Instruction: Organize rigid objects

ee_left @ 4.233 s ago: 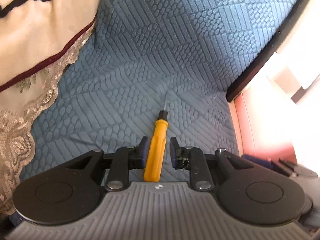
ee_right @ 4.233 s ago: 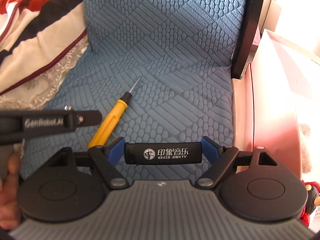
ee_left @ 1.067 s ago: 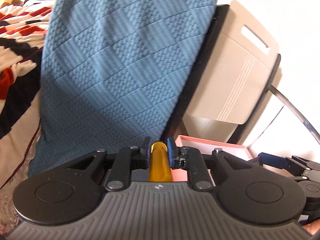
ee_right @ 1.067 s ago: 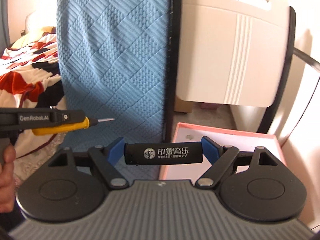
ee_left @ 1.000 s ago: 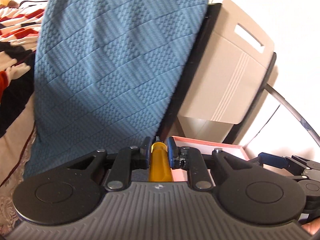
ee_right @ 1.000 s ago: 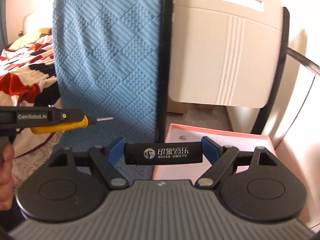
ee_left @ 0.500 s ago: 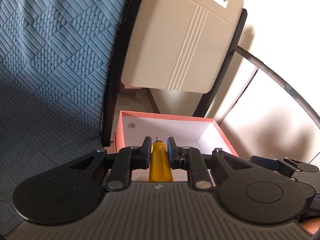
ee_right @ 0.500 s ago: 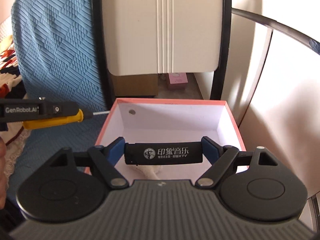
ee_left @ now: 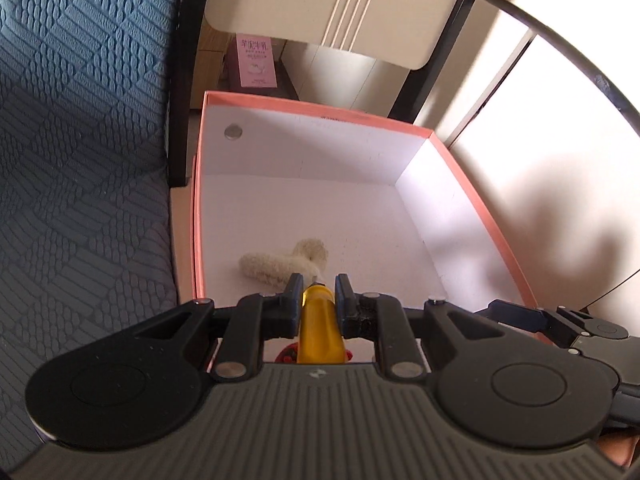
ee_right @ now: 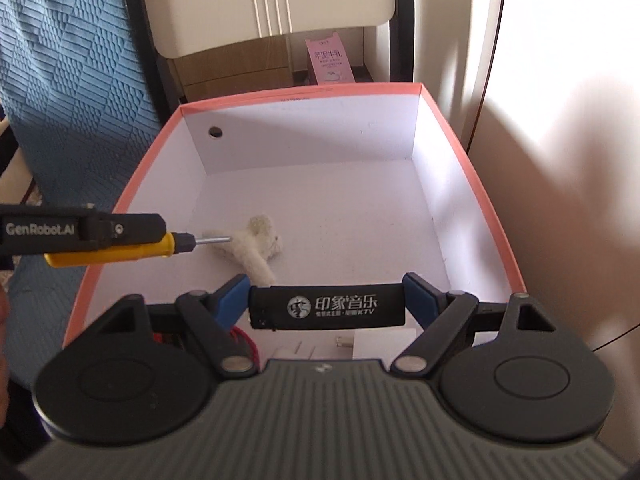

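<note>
Both grippers are over the pink box now, each with something in its grasp. The left gripper is clamped narrow on the yellow screwdriver, handle pinched between the blue pads, shaft pointing forward and down into the box. From the right wrist view the same left gripper comes in from the left edge with the screwdriver lying roughly level, its black collar and metal tip reaching past the near-left wall of the box toward a fluffy white toy on the floor inside — the tip looks close to the toy, though whether it touches I cannot tell.

The right gripper holds a black lighter crosswise, gripped end to end between its widely spread blue pads, white printed characters facing the camera. It hangs above the near part of the box.

Inside, the box is white, with a round hole in the far wall. The fluffy white toy lies near the middle of the floor, and something red peeks out beneath the left gripper at the near end. A blue textured cushion sits just left of the box; beyond it stands a cream panel in a black frame, with a pink carton behind — both held things are above the box, neither set down
</note>
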Tool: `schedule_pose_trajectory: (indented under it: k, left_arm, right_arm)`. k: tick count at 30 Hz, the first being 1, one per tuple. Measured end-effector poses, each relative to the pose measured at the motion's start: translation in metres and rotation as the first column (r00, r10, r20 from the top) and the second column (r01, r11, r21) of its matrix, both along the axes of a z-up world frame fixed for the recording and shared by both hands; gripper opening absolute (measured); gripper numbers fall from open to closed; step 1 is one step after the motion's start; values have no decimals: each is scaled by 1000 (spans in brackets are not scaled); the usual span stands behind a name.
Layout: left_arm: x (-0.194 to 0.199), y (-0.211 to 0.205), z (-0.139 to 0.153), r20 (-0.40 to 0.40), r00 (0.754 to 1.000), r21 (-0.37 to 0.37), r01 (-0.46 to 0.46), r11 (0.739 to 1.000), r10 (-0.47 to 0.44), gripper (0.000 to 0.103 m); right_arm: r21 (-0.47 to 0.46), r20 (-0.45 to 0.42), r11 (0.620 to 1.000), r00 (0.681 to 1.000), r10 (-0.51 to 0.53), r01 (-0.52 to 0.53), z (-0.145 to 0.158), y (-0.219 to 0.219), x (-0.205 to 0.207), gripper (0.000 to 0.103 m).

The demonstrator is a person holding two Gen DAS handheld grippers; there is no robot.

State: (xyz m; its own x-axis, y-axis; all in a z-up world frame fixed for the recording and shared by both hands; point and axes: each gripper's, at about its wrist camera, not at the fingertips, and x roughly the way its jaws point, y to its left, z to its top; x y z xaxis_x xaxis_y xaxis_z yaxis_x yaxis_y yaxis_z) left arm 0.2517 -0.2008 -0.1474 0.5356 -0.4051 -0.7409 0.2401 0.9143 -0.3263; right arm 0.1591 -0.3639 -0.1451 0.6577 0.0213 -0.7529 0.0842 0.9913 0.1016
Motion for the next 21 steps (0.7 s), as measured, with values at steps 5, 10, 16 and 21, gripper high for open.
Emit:
schedule_pose_trajectory:
  k: [5, 10, 16, 21]
  left_arm:
    - [-6, 2, -3, -2, 1000, 11, -3, 1000, 3, 20]
    - [-12, 2, 14, 34, 999, 32, 21, 999, -22, 21]
    - [-30, 15, 53, 98, 994, 17, 43, 999, -45, 21]
    - [-53, 35, 99, 175, 984, -21, 45, 999, -40, 21]
  right_arm:
    - [9, -27, 1000, 1000, 15, -14, -5, 1, -4, 85]
    - [26, -3, 1000, 1000, 8, -7, 6, 2, -6, 93]
    - [23, 82, 999, 996, 26, -27, 46, 13, -13, 93]
    - [27, 189, 999, 981, 32, -38, 94, 27, -34, 93]
